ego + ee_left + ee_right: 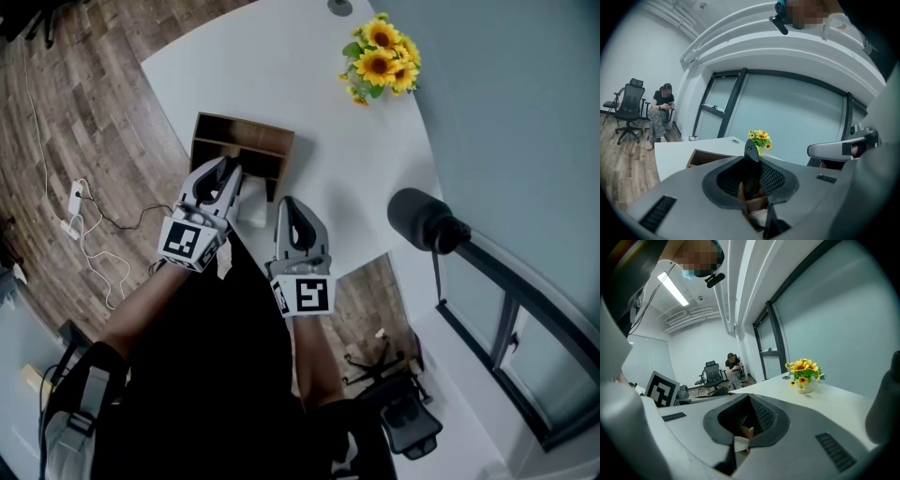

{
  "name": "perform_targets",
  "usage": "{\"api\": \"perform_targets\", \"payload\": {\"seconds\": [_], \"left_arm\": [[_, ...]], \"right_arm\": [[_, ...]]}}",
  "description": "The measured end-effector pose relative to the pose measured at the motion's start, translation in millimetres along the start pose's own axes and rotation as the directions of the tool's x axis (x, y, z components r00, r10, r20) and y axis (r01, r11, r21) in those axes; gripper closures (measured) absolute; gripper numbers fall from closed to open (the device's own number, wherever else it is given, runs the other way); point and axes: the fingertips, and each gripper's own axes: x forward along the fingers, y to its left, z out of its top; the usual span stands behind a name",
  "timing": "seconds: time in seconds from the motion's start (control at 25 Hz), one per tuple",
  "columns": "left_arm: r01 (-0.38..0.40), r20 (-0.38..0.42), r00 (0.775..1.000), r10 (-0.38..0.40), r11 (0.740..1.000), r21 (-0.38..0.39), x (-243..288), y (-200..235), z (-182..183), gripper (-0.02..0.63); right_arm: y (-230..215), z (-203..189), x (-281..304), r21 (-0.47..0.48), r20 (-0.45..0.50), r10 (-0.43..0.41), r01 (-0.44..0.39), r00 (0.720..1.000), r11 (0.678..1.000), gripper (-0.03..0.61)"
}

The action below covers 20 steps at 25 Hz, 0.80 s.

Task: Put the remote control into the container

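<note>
Outside, not inside, the brown wooden divided container [242, 148] on the white tabletop [309, 84]: small white remote control [251, 212], lying just before its near wall, between left gripper [229, 170] and right gripper [287, 202]. Compartments too shadowed to read; both pairs of jaws pressed together, grasping nothing. Only in the gripper views: seated person [661, 112]; only in the head view: white cables [94, 234] on the plank floor.
</note>
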Motion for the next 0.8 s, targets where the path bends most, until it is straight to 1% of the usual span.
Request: {"api": "perform_targets", "payload": {"seconds": [0.08,0.28,0.64,0.8], "left_arm": [[-0.002,-0.008,1.0,0.002,1.0,0.0,1.8,0.6,-1.7,0.529],[0.0,-0.038,0.999,0.0,1.0,0.004,8.3,2.3,-9.4,0.529],[0.019,-0.057,0.998,-0.019,1.0,0.011,14.2,2.3,-15.6,0.529],[0.019,-0.071,0.997,-0.019,1.0,-0.001,16.6,3.4,-18.5,0.529]], "right_arm": [[-0.3,-2.9,-0.2,-0.007,-0.011,0.006,-0.006,1.0,1.0,0.574],[-3.6,-1.0,4.2,0.015,-0.006,-0.008,0.008,1.0,1.0,0.574],[-4.4,0.4,9.8,0.021,-0.005,-0.005,0.005,1.0,1.0,0.574],[-5.8,-0.7,11.3,0.023,-0.007,-0.003,0.004,1.0,1.0,0.574]]}}
